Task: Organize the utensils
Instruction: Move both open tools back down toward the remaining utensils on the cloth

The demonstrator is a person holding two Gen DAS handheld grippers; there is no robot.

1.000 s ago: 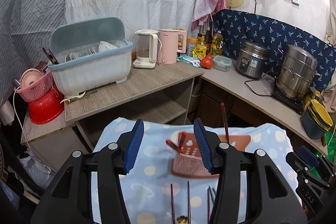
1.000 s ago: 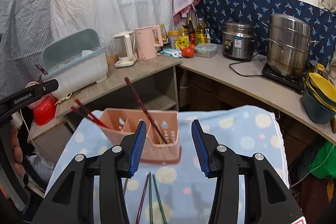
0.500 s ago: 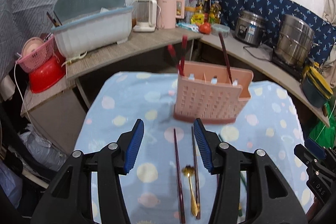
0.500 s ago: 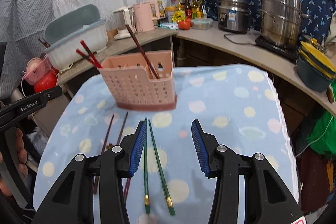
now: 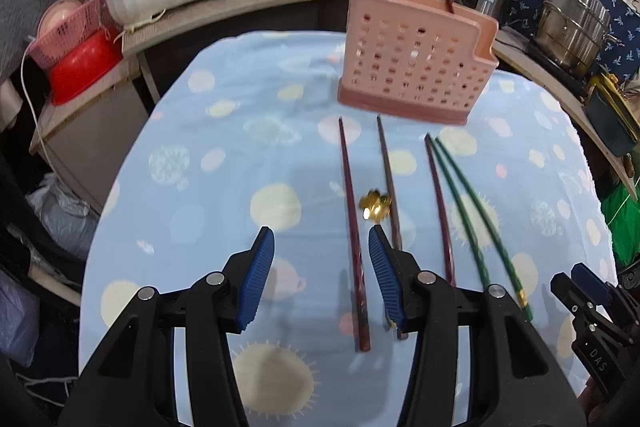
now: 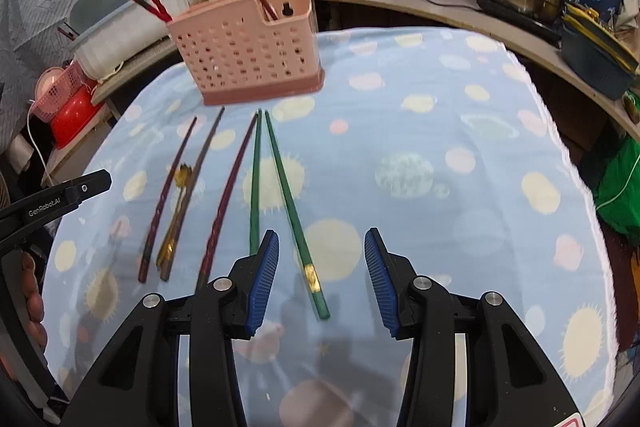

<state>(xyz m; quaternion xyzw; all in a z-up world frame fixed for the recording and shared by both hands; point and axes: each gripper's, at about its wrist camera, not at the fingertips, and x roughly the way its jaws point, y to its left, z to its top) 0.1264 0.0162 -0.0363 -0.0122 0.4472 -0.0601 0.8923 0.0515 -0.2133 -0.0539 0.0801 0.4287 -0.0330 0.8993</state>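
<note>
A dark red chopstick (image 5: 354, 239) lies between the open left gripper (image 5: 321, 277); a green chopstick (image 6: 294, 211) between the open right gripper (image 6: 321, 277). The gold spoon (image 5: 375, 205) is half hidden.

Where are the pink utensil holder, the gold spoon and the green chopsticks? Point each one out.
pink utensil holder (image 5: 412, 67): left wrist view, middle of its perforated front wall.
gold spoon (image 5: 375, 205): left wrist view, on its bowl.
green chopsticks (image 6: 289, 201): right wrist view, mid-shaft of the right-hand stick.
</note>
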